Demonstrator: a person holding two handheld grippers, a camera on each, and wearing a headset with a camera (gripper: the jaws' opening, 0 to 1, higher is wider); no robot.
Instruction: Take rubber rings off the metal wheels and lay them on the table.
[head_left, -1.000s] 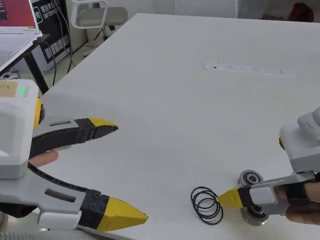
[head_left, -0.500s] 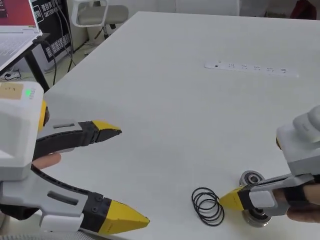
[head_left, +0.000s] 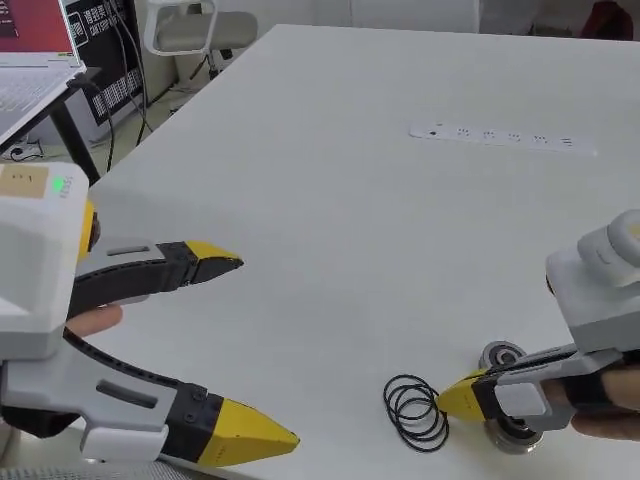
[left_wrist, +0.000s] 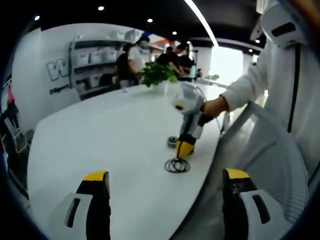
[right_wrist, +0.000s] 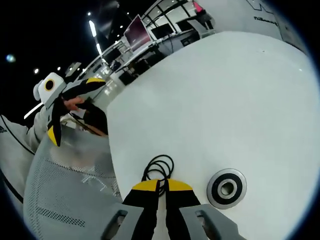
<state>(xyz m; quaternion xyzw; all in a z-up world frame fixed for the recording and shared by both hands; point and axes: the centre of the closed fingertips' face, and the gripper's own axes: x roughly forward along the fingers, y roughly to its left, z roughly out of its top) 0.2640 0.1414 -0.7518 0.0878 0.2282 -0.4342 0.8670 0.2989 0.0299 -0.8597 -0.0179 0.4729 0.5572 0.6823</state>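
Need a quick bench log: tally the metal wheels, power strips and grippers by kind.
Metal wheels: 2
Power strip: 1
Grippers: 2, the left gripper and the right gripper
Total: 5

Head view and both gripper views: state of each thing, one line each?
left gripper: open, empty, jaws wide.
right gripper: shut, tips at the ring pile; pinch on a ring unclear.
rubber rings: loose, overlapping, flat on the table.
far metal wheel: flat on the table.
near metal wheel: partly hidden under the right gripper.
power strip: flat, nothing plugged in.
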